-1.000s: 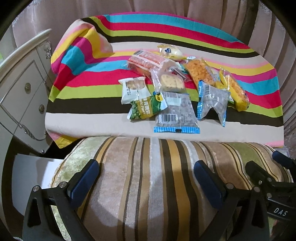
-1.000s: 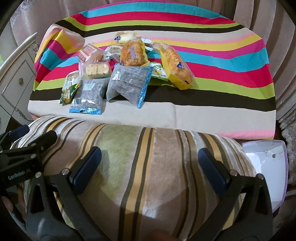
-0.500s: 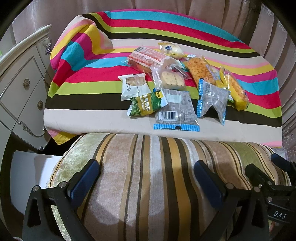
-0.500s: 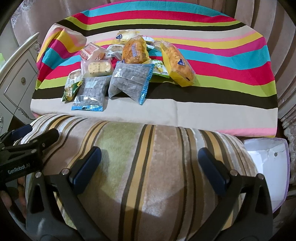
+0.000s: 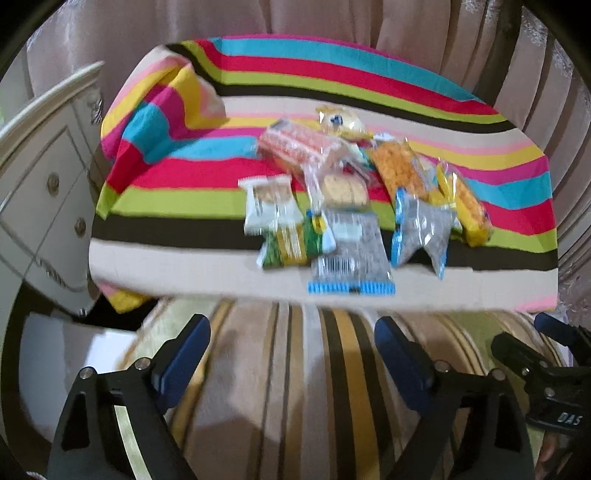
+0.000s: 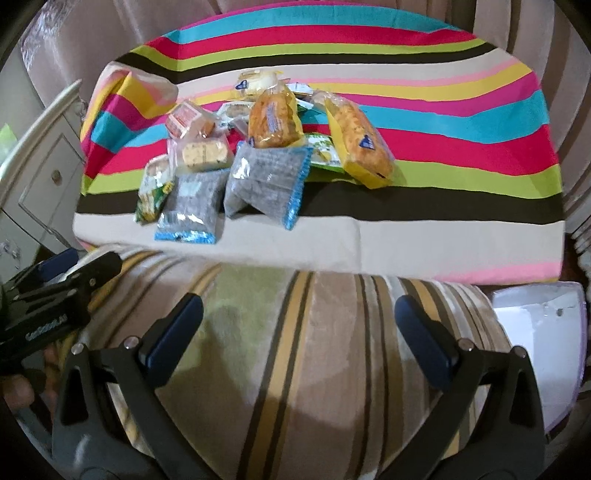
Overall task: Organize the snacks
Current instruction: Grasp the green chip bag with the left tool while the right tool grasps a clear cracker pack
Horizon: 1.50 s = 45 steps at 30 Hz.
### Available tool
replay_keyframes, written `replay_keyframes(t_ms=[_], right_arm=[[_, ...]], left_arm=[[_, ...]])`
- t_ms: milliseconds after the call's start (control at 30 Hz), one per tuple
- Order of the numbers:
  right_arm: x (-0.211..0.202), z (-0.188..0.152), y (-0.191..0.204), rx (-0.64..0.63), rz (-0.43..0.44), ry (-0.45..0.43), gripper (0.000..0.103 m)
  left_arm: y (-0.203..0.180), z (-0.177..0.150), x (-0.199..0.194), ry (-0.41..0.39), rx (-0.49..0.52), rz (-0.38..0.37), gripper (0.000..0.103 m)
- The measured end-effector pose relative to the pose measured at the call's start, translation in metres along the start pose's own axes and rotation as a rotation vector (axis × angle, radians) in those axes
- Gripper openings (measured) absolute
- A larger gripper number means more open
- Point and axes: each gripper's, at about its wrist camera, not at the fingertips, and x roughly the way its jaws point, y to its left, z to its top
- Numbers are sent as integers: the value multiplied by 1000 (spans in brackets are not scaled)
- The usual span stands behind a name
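Note:
A pile of several wrapped snacks lies on a table under a bright striped cloth. Nearest me are a grey packet with blue edges, a green packet and a white packet. Behind them lie a biscuit pack, an orange bag and a yellow bag. The right wrist view shows the grey packets and the yellow bag. My left gripper and right gripper are open and empty, above a striped cushion short of the table.
A striped velvet cushion fills the foreground between me and the table. A white drawer cabinet stands at the left. A white box sits low at the right. Pink curtains hang behind the table.
Both grippers have moved forward and a little up towards the table; the snacks sit lower and closer in both views. Nothing on the table has moved.

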Motion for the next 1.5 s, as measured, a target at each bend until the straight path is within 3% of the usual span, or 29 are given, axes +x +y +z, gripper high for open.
replay_keyframes(t_ms=[100,267,433,533,567,667,833,967,1133,1300,1500], right_arm=[[6,13,-1,-4,27,2,103],[24,36,3,-20,56,29,103],[44,55,20,-56,42,39,103],[58,64,28,-57,46,53,103],[62,67,29,-51,53,59,103],[74,75,30,-27,66,70,103],[86,82,31,-13,67,76,103],[96,85,30,11,68,96,99],[107,87,27,38,87,128,70],[102,83,26,45,124,119,63],[74,75,22,29,162,66,62]], left_arm=[[-2,21,10,2,50,-24,89],[-5,51,46,83,166,-62,78],[-14,63,80,152,306,-15,75],[-16,64,95,187,351,-45,72],[-14,66,97,187,347,-69,71],[-10,70,100,198,328,-139,54],[-2,67,95,187,290,-166,42],[5,63,86,179,250,-204,41],[-1,62,69,128,247,-191,40],[-4,61,49,84,240,-173,40],[-14,65,33,40,241,-169,40]])
